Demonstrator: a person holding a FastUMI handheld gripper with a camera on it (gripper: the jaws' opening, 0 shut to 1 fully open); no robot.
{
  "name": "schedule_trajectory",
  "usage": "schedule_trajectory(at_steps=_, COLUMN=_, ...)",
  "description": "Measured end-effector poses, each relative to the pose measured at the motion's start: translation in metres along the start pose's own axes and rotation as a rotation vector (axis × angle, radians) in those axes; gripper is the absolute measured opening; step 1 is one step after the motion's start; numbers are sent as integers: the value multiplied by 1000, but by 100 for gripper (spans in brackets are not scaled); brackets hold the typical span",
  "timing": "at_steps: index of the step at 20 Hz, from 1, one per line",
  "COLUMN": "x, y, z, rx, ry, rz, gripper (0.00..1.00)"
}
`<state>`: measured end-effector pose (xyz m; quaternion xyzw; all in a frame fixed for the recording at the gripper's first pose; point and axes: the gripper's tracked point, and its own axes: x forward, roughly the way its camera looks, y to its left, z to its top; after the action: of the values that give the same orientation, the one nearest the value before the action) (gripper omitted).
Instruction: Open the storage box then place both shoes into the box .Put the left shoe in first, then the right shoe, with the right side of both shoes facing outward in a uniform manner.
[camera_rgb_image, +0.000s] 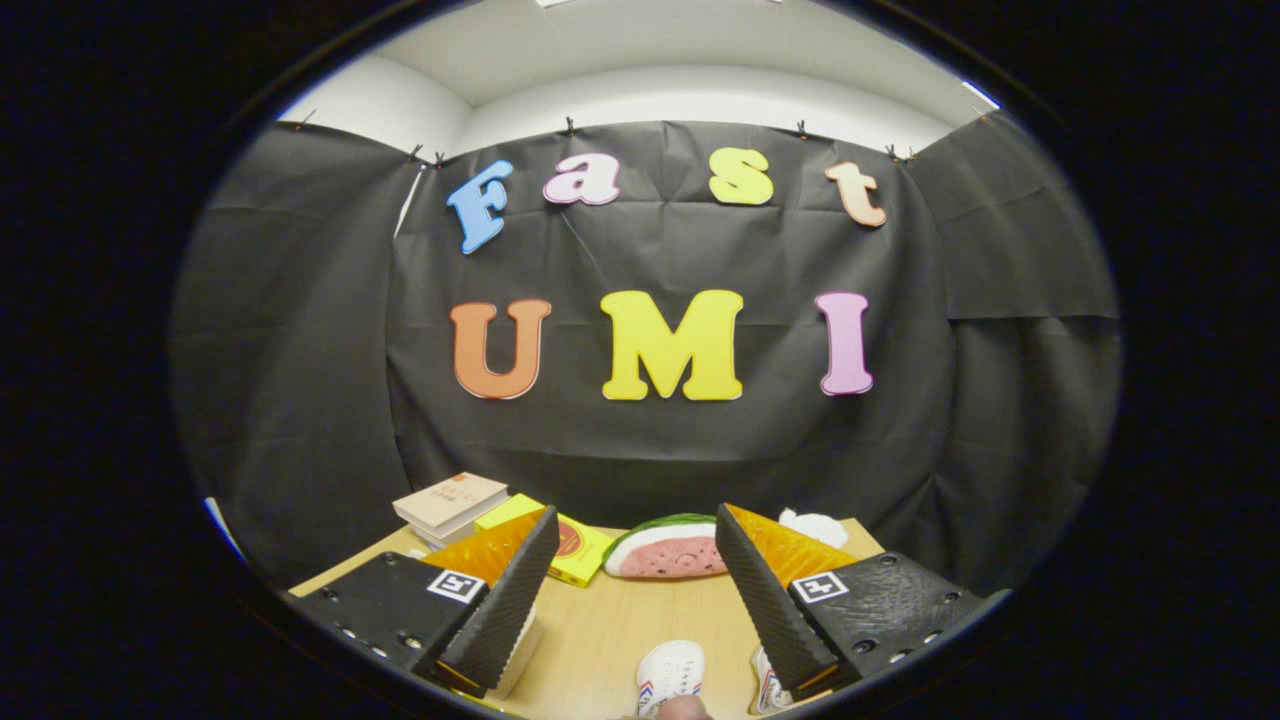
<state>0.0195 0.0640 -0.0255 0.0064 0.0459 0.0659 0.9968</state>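
gripper (640, 600) held high over the table (600, 640), fingers spread wide with nothing between them; the pads face each other across bare tabletop

shoes: one small white shoe (670, 675) with red and blue side stripes lies on the table between the fingers, at 6 o'clock from the gap's middle, very low and close in. a second shoe (765, 685) of the same markings sits at about 5 o'clock, just beside the right finger's inner edge and partly hidden by it. cannot tell which is left and which is right from here

storage box: cannot pick it out with confidence. a pale edge (520, 645) peeks out under the left finger at 7 o'clock; could be part of it, unsure

other items beyond the fingers: watermelon slice toy (668, 548) at 12 o'clock, yellow box (575, 545) at 11 o'clock, stack of books (452, 505) further out at 10 o'clock, something white (815, 525) behind the right finger at 1 o'clock

progress, as judged: both shoes on the table, neither gripped, so no shoe placed. box opening not confirmed. essentially everything is left: open box, left shoe in, then right shoe, right sides outward
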Motion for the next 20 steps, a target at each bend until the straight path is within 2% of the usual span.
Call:
schedule_trajectory(at_steps=9, x=-3, y=-1, z=-33, rx=19, ry=58, rz=67, gripper=95)
schedule_trajectory(at_steps=14, x=0, y=20, z=-81, rx=30, ry=171, rz=160, gripper=95)
schedule_trajectory(at_steps=20, x=-3, y=70, z=-157, rx=118, ry=350, rz=298, gripper=95)
